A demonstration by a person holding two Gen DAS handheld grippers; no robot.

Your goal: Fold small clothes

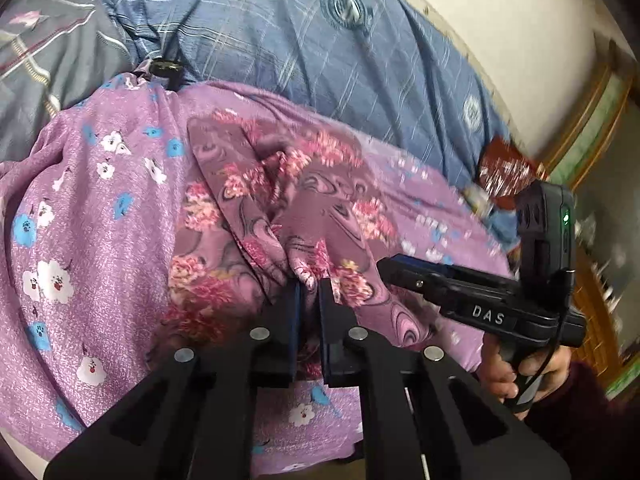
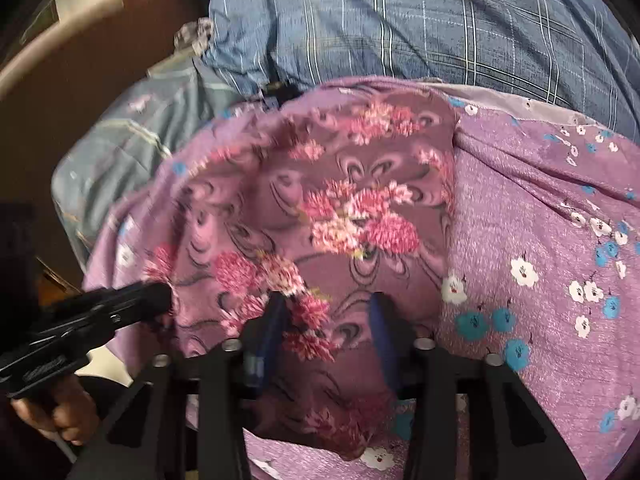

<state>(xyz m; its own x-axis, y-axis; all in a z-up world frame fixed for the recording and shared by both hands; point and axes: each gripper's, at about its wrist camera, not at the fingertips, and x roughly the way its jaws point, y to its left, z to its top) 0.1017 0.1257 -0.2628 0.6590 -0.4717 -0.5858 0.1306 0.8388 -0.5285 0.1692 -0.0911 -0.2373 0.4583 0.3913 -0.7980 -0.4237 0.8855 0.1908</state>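
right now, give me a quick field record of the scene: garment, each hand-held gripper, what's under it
garment: mauve floral cloth, bunched and creased
left hand-held gripper: jaws nearly closed, pinching a fold of the cloth
right hand-held gripper: jaws apart, the cloth's near edge between them
surface under it: lilac flowered sheet
behind: blue plaid bedding
fold state: not yet folded flat
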